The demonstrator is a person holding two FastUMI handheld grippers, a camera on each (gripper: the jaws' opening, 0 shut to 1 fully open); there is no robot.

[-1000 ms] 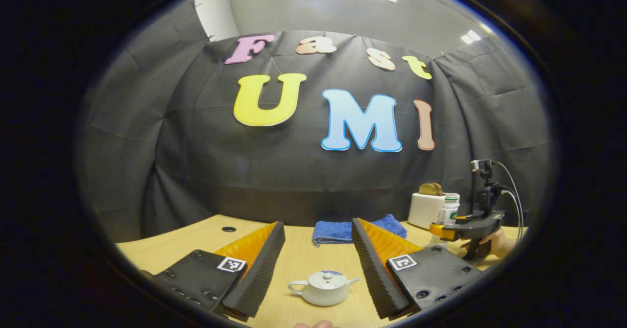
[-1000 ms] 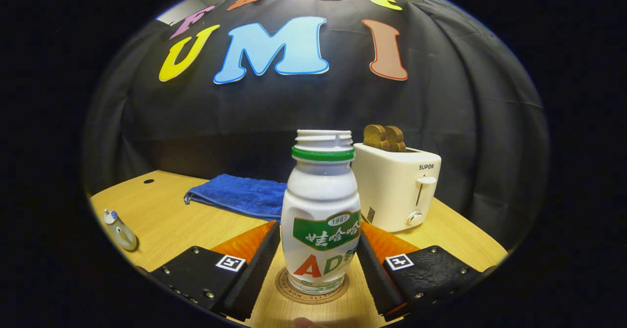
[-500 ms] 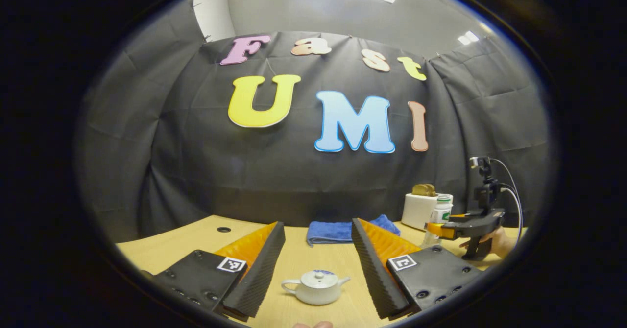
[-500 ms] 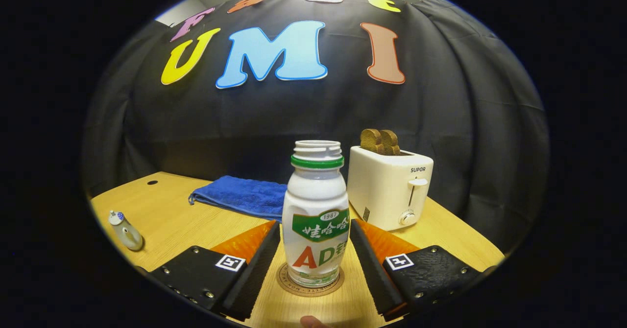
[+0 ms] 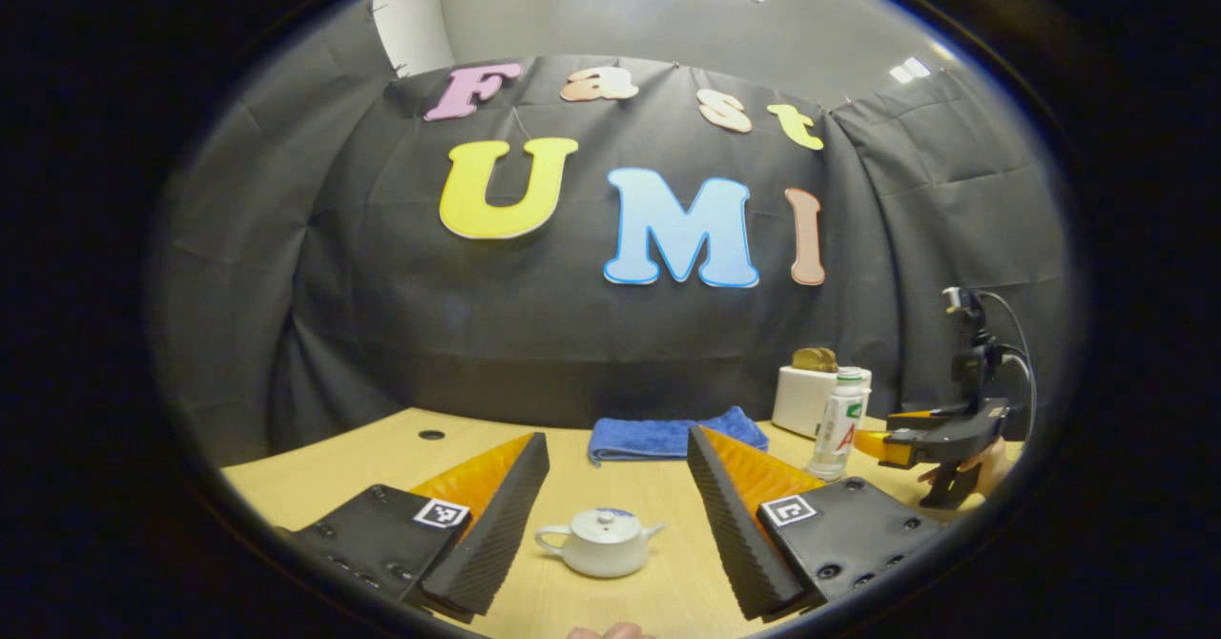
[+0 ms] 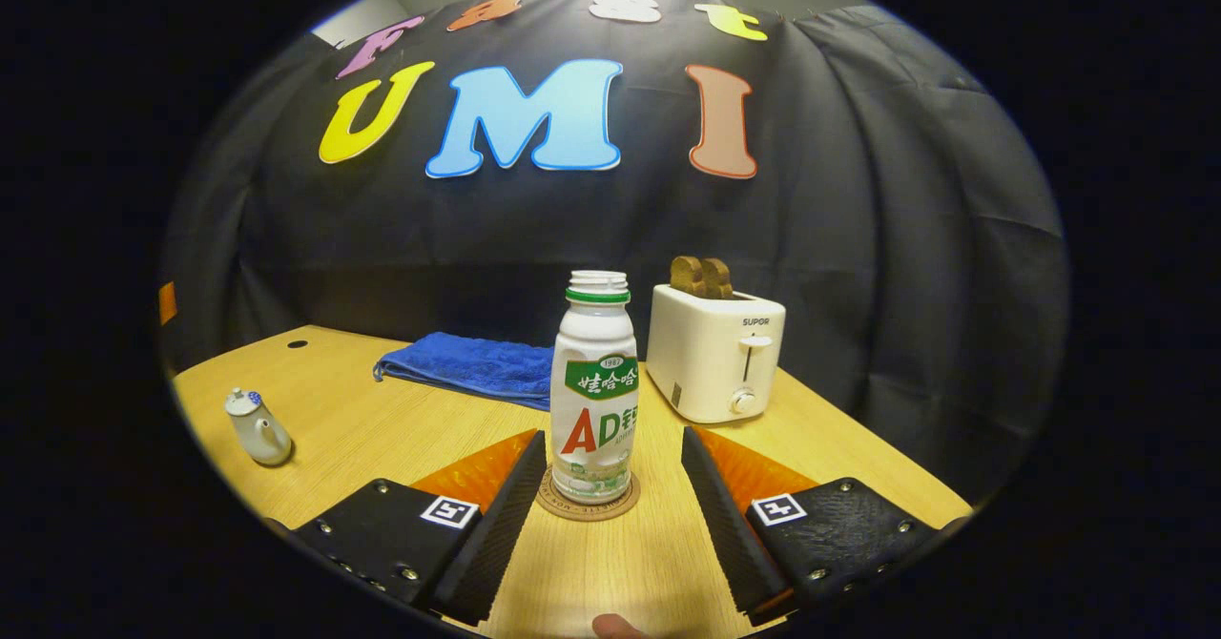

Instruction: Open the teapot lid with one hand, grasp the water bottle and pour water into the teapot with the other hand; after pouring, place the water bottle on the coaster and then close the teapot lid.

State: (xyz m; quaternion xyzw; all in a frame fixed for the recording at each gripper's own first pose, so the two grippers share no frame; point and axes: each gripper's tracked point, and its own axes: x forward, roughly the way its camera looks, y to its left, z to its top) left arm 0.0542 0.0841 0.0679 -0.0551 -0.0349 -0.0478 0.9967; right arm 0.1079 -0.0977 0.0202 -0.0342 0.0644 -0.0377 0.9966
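Note:
A small white teapot (image 5: 599, 544) stands on the wooden table with its lid (image 5: 601, 523) on, just ahead of my left gripper (image 5: 617, 436), which is open and holds nothing. The white water bottle (image 6: 593, 391), uncapped with a green neck ring, stands upright on a round coaster (image 6: 587, 507). My right gripper (image 6: 612, 437) is open, its fingertips short of the bottle and not touching it. In the left gripper view the bottle (image 5: 838, 424) stands at the right, with the right gripper (image 5: 873, 443) beside it, held by a hand (image 5: 992, 458). The teapot (image 6: 258, 429) sits far left in the right gripper view.
A folded blue towel (image 6: 467, 367) lies at the back of the table. A white toaster (image 6: 715, 353) with two slices of bread stands right behind the bottle. The towel (image 5: 668, 434) and toaster (image 5: 806, 399) lie beyond the teapot. A cable hole (image 5: 431, 435) is at the back left.
My right gripper has drawn back from the bottle, which stays on the coaster and now looks smaller. My left gripper has also pulled back a little from the teapot.

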